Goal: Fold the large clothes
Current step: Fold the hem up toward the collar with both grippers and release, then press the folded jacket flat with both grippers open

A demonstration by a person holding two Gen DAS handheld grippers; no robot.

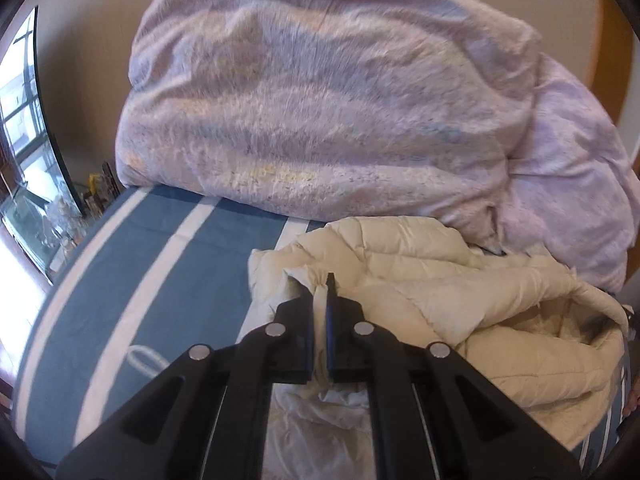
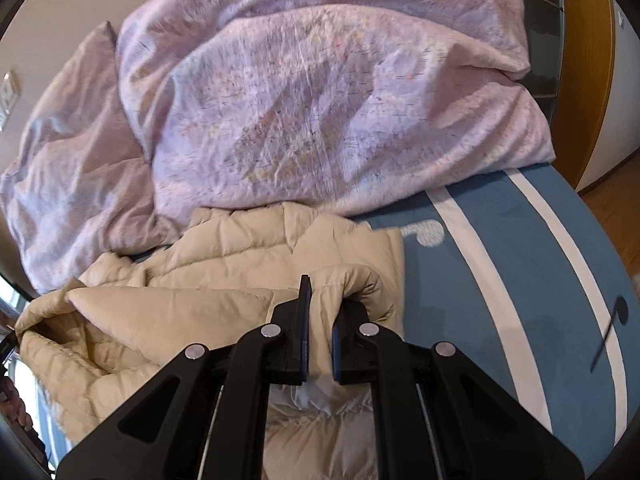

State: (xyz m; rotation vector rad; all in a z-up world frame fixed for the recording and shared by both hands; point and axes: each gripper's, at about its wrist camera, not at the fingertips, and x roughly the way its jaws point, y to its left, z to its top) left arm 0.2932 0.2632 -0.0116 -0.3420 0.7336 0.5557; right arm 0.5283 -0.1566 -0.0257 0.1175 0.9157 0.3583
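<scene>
Both grippers (image 1: 319, 286) (image 2: 325, 300) on cream jacket (image 1: 460, 292)

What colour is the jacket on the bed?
Cream, a quilted puffer jacket; it shows best in the right wrist view.

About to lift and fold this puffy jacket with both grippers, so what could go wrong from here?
1. The left gripper pinches only a thin ridge of the cream jacket; the slick fabric may slip out on lifting.
2. The right gripper clamps a thick puffed roll, so its hold may be uneven.
3. The lilac duvet is piled right against the jacket's far edge, leaving little bare blue striped sheet; the fold could snag or land on it.
</scene>
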